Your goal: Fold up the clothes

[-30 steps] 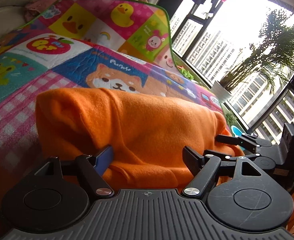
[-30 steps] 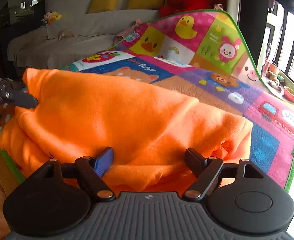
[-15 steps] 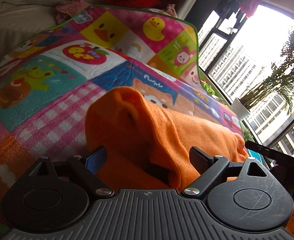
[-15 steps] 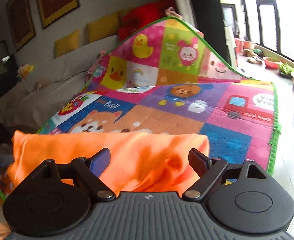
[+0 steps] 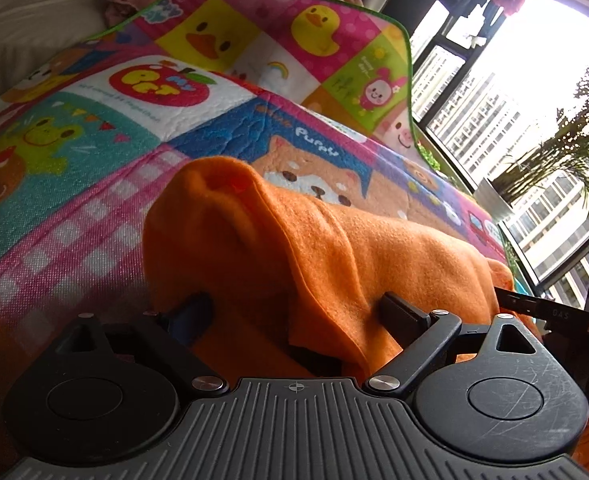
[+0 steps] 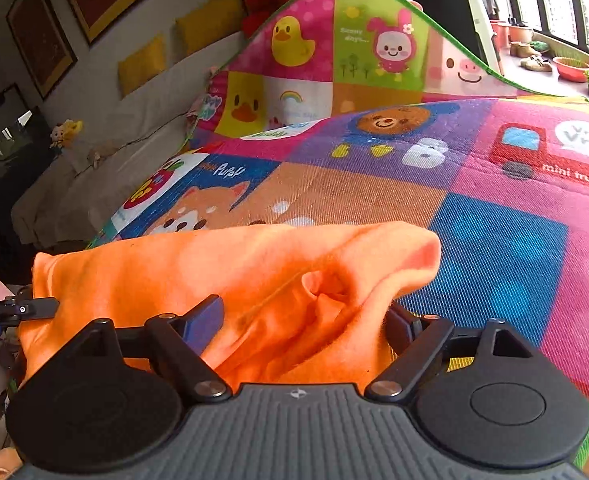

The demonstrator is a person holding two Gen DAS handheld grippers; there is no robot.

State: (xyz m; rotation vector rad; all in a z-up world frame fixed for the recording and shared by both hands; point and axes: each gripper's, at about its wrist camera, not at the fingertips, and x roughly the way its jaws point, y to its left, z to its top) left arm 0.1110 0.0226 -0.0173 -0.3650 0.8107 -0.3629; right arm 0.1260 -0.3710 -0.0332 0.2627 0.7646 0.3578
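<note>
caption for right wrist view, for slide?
Right gripper, jaws apart, astride a bunched orange garment on a cartoon play mat.

The left gripper [image 5: 296, 314] is black, with a ribbed grey base and silver pivot screws. Its round pads look scratched. One finger [image 6: 202, 322] on the right gripper [image 6: 306, 322] seems blue-faced.

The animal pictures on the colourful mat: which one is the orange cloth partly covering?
The brown puppy picture on the colourful play mat. The bunched orange fleece cloth overlaps its lower edge, while the yellow ducks and green frog lie fully uncovered.
</note>
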